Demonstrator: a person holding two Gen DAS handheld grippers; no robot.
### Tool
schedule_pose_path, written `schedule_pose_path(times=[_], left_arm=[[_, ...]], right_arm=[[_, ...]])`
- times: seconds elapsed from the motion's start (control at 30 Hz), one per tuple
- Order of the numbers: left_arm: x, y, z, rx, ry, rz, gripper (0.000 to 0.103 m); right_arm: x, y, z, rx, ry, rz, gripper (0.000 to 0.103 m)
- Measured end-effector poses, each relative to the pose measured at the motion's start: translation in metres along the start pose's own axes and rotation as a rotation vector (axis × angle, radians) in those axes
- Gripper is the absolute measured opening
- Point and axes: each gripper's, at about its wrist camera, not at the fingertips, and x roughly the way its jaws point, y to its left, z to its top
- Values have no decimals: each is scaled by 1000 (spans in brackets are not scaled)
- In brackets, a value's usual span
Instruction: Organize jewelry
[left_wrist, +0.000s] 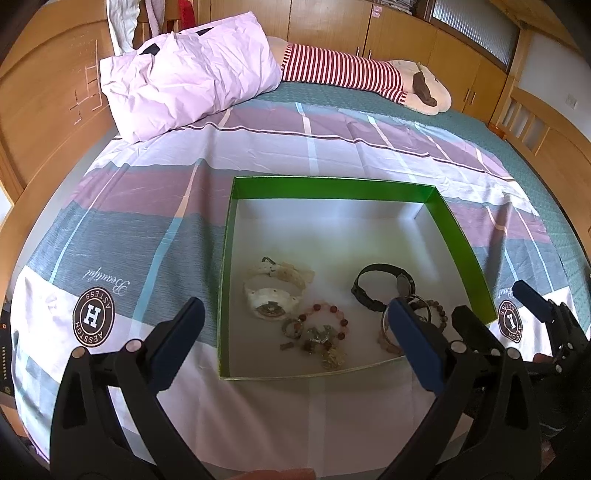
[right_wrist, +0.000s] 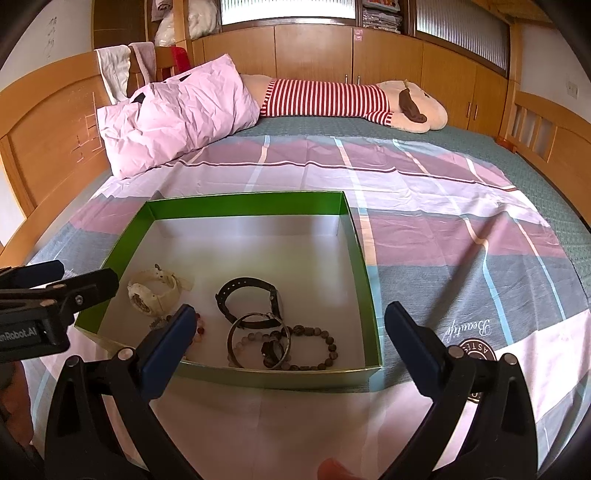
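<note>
A shallow green box (left_wrist: 332, 186) (right_wrist: 243, 203) with a white floor lies on the bed. In it lie a white watch (left_wrist: 273, 293) (right_wrist: 151, 291), a black watch (left_wrist: 380, 286) (right_wrist: 247, 295), a red bead bracelet with charms (left_wrist: 325, 328), a metal bangle (right_wrist: 258, 341) and a brown bead bracelet (right_wrist: 314, 345). My left gripper (left_wrist: 295, 317) is open and empty above the box's near edge. My right gripper (right_wrist: 291, 325) is open and empty near the box's near right corner. Each gripper shows at the edge of the other's view.
The box lies on a plaid sheet (left_wrist: 147, 229) (right_wrist: 461, 240) spread over the bed. A pink pillow (left_wrist: 184, 77) (right_wrist: 177, 114) and a striped plush toy (left_wrist: 369, 74) (right_wrist: 351, 99) lie at the far side. Wooden bed frame and cabinets (right_wrist: 314, 51) surround the bed.
</note>
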Motion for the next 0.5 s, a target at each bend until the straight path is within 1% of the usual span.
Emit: schedule_pose_path(times=[0.5], left_arm=[[2, -6, -2, 21, 9, 2, 101]], right_arm=[[3, 4, -2, -16, 15, -6, 102]])
